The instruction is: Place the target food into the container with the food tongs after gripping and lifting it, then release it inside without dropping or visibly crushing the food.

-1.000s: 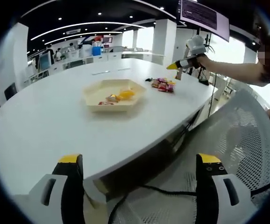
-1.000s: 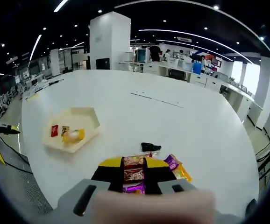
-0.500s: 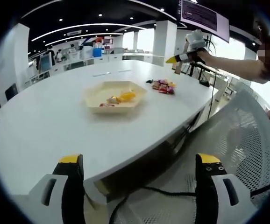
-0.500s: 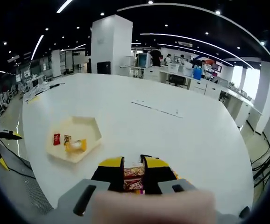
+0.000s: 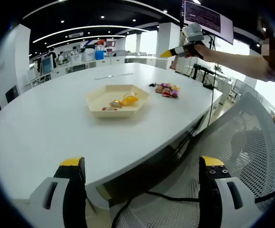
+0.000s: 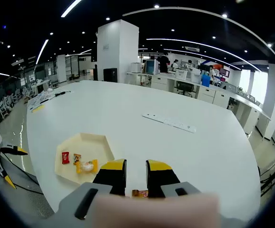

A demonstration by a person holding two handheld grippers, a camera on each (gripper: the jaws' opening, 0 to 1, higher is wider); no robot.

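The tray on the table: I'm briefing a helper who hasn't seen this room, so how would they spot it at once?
Start at the big white table. Near its middle sits the tray, a shallow, pale cream, six-sided dish holding a few wrapped snacks. The loose pile of wrappers nearby lies straight on the tabletop; the tray alone has a raised rim.

Open-plan office around a large white oval worktop (image 6: 142, 118).
A square white pillar (image 6: 117, 52) stands beyond the worktop, with rows of desks (image 6: 194, 88) beside it. Curved strip lights (image 6: 194, 45) cross the dark ceiling. A white mesh chair (image 5: 242, 142) sits at the worktop's near edge.
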